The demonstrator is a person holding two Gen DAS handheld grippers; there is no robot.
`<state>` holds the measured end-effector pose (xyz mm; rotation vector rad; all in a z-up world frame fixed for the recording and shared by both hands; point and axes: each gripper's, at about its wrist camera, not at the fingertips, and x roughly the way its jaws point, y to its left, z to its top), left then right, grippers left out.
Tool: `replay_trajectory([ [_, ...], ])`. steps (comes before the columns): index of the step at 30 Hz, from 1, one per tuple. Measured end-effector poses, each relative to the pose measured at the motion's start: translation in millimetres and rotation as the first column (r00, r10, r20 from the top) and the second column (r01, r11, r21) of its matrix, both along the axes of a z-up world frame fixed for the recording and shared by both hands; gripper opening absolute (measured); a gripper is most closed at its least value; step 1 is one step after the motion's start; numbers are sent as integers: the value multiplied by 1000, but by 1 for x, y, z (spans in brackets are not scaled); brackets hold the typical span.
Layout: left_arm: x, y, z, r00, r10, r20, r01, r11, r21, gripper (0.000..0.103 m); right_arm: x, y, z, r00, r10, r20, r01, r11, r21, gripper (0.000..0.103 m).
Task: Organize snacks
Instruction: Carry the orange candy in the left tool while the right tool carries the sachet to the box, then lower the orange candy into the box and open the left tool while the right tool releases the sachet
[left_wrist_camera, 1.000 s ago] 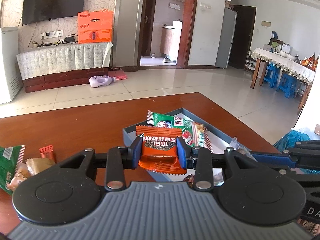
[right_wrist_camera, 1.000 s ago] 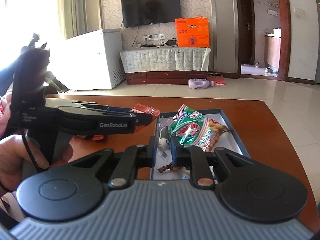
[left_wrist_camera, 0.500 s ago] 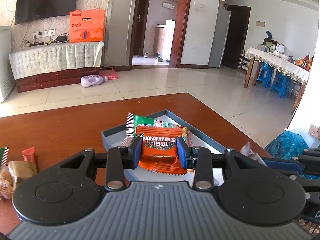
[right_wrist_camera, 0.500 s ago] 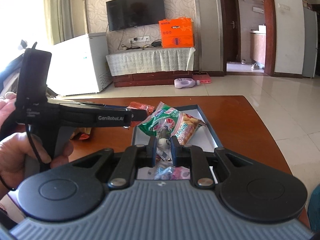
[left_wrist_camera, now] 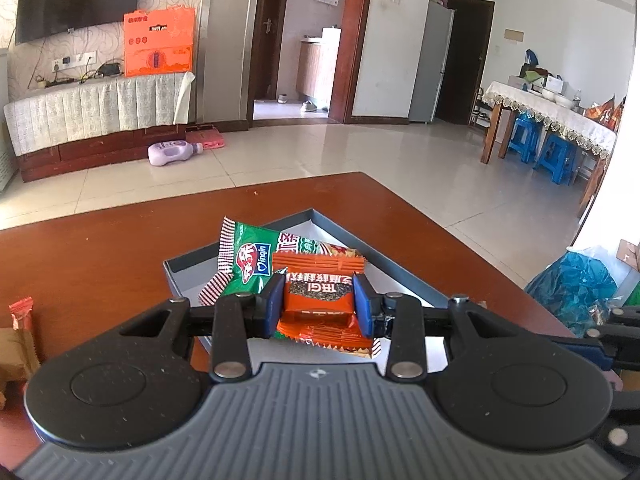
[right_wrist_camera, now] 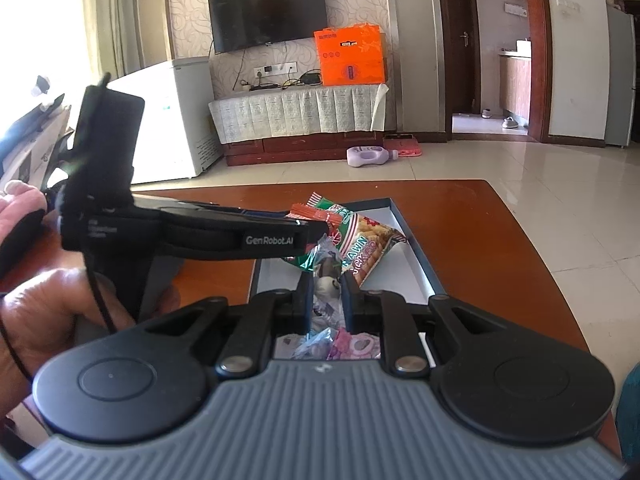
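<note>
My left gripper [left_wrist_camera: 319,295] is shut on an orange snack packet [left_wrist_camera: 320,322] and holds it above the grey box [left_wrist_camera: 256,240] on the wooden table [left_wrist_camera: 100,248]. A green prawn-cracker bag [left_wrist_camera: 256,260] lies tilted inside the box, just beyond the packet. In the right wrist view the left gripper [right_wrist_camera: 312,232] reaches in from the left with the orange packet [right_wrist_camera: 306,212] at its tip. My right gripper [right_wrist_camera: 326,296] is shut on a small clear-wrapped candy [right_wrist_camera: 326,285] over the near end of the box [right_wrist_camera: 416,240].
A red packet [left_wrist_camera: 20,312] and a brown one [left_wrist_camera: 12,352] lie on the table at the left. Pink and clear candy wrappers [right_wrist_camera: 356,346] sit in the box's near end. A person's hand [right_wrist_camera: 40,312] grips the left tool. A blue plastic bag [left_wrist_camera: 572,288] is beyond the table's right edge.
The left gripper carried the orange packet sideways, from beside the box's corner to over the box. The right gripper shifted slightly nearer the box, still holding the candy.
</note>
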<state>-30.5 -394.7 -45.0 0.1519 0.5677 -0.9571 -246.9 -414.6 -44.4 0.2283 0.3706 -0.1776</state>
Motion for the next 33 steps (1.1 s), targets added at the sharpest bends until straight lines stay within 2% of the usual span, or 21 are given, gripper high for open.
replay_trajectory([
  [18,14,-38,-16,999,26,34,-28,999,42,42,8,-2,-5,999,8,-31,-8,1000,-2,17],
  [33,14,-43,-26,997,63,46,-65,996,54,43,10,-1,-5,999,26,-38,-26,1000,-4,17],
])
